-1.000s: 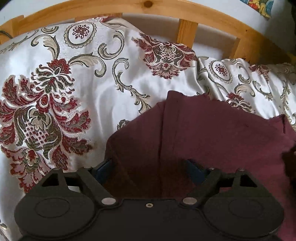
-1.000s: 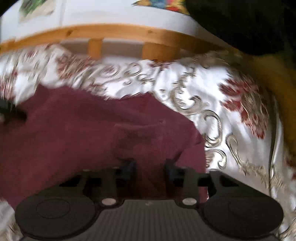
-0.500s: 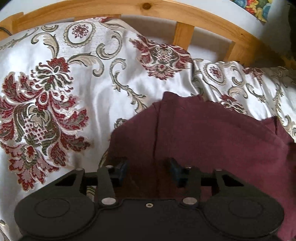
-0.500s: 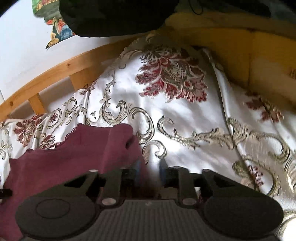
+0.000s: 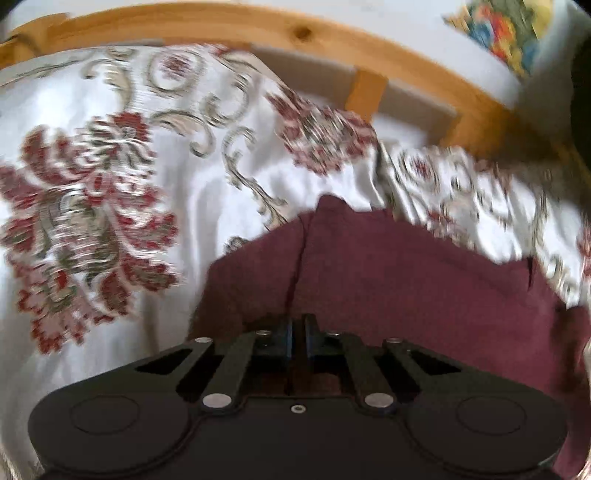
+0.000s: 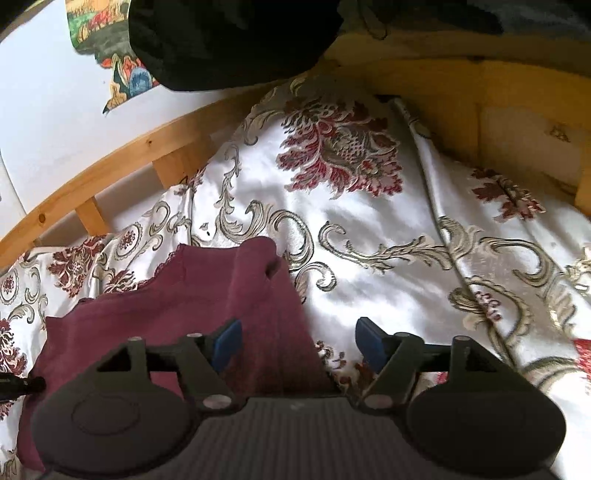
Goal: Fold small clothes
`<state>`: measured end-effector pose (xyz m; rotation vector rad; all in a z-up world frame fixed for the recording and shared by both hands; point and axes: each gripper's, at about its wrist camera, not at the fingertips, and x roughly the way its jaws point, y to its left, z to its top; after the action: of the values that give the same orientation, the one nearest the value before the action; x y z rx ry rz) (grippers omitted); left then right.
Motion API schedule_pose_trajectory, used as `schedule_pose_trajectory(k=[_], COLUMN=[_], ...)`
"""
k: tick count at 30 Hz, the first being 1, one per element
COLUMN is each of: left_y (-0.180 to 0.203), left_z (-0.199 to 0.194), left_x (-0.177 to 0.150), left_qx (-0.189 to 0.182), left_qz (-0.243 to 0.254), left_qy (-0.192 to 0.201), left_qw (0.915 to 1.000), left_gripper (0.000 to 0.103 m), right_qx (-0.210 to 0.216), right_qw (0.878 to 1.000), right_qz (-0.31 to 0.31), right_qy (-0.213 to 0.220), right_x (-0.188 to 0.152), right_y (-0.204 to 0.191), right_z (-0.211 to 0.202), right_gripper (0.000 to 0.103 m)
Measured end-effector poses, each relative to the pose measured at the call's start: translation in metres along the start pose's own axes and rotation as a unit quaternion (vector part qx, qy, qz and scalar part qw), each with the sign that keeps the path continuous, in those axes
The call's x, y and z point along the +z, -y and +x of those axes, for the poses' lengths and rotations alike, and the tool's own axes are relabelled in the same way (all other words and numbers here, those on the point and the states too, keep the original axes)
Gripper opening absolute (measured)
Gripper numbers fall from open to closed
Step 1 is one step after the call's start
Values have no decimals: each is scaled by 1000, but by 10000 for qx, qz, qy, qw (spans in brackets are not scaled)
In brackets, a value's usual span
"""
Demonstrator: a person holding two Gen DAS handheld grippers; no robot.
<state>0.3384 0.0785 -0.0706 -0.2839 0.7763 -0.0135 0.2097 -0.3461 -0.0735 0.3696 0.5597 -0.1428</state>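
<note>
A small maroon garment (image 5: 388, 280) lies on a white bedspread with red and gold flowers (image 5: 110, 206). My left gripper (image 5: 298, 334) is shut on the garment's near edge, with a fold of cloth pinched between its fingers. In the right wrist view the same maroon garment (image 6: 207, 291) lies at the lower left, its right edge folded over. My right gripper (image 6: 297, 341) is open above that folded edge, with blue pads (image 6: 227, 339) wide apart and nothing held.
A curved pine bed rail (image 5: 280, 33) with slats runs along the far side, against a white wall with a colourful picture (image 5: 506, 29). A dark object (image 6: 229, 40) hangs over the bed's far right corner. Yellow wooden panels (image 6: 480, 110) stand to the right.
My left gripper has closed from wide open onto the garment's edge. My right gripper swung to the right edge of the garment, was nearly closed half a second ago, and has now opened wide.
</note>
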Motion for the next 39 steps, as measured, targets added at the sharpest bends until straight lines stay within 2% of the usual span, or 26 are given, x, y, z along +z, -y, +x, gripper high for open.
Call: schedule_pose_trajectory(k=[2,5,10,15,23,24,26,28,30,32,33,34,35,39], left_y=[-4,-7,-14,-18,-18,-19,-23,-26,-28,-28,-29,-29,-28,-20], left_z=[-14,-32,-34,-37,-27,-27,-28,-31,-35,-42,-46,-49,-51,-41], left_x=[-1,-6,-12,-16,-25,-26,-25,-26,-26,-26,-26,-26,-27,-32], left_qx=[19,170,70,288,568,604,625,613,649,736,763,739,697,833], left_qz=[-128,-52,-154,-185,5,-29,-145,-235,-258,-272,-283,-289,-274,9], left_qy=[167,421,281,359,-18,-44,-104,-108,-91,-44,20,70,91,-112], left_qw=[9998,9990,9995,9988,9984,9982,9979,9978,9975,9969,9967,9968,9972,9965], left_gripper=[0,0,0,0,2,7,27,37,51,82,88,98,102,102], right_qx=[-15,-80,-96,-79,-68,-73,-78,-121,-139,-113,-83,-48,3,356], right_qw=[10000,9998,9982,9967,9971,9970,9963,9952,9938,9924,9916,9909,9901,9837], right_qz=[-37,-207,-586,-810,-751,-771,-848,-967,-1101,-1223,-1288,-1343,-1402,-1720], right_qy=[31,13,-86,-28,-63,-72,-67,-49,-28,4,34,64,111,397], right_x=[-2,-6,-15,-23,-30,-31,-33,-36,-39,-42,-45,-46,-48,-56], right_y=[0,-3,-16,-24,-24,-25,-28,-33,-38,-45,-48,-51,-55,-73], right_z=[-4,-6,-3,-17,-31,-32,-34,-35,-36,-36,-36,-36,-37,-42], right_gripper=[81,82,83,86,89,91,95,99,101,102,102,102,102,103])
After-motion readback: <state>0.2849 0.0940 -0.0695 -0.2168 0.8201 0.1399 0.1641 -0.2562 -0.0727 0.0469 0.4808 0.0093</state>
